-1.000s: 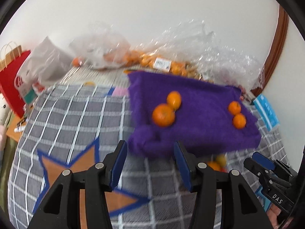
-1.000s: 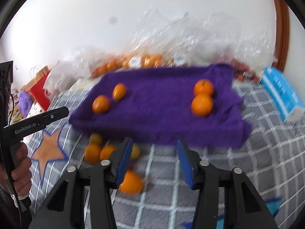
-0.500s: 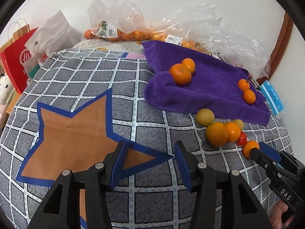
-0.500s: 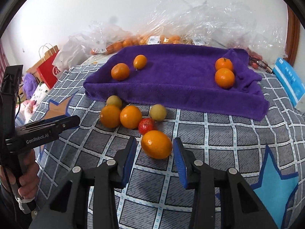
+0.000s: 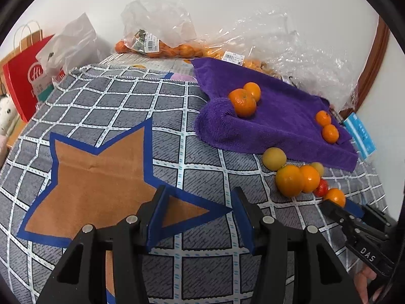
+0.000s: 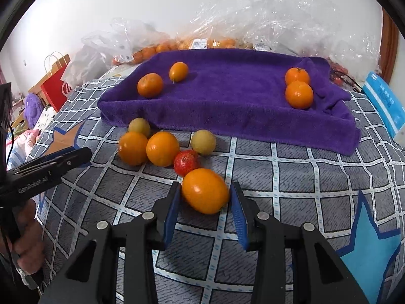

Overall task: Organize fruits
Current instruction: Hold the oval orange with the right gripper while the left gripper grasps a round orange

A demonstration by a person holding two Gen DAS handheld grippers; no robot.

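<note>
Right gripper (image 6: pixel 205 197) spread around large orange (image 6: pixel 205 194) on checked blanket (image 6: pixel 291 177) — blue pads flanking it, contact not discernible. Red fruit (image 6: pixel 186 162) touching orange at far side. Four oranges in two pairs on purple towel (image 6: pixel 235 96). Left gripper (image 5: pixel 198 212) spread wide, holding nothing — above star pattern (image 5: pixel 101 174).

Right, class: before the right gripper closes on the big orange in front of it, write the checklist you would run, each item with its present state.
1. Right gripper open around the big orange: ok.
2. Orange centred between the fingers: ok.
3. Finger contact with the orange: cannot tell.
4. Neighbours out of the way: not ok, the red fruit touches the orange.
5. Space on the purple towel between its two orange pairs: ok.
6. Left gripper open, holding nothing, out of the way: ok.
</note>
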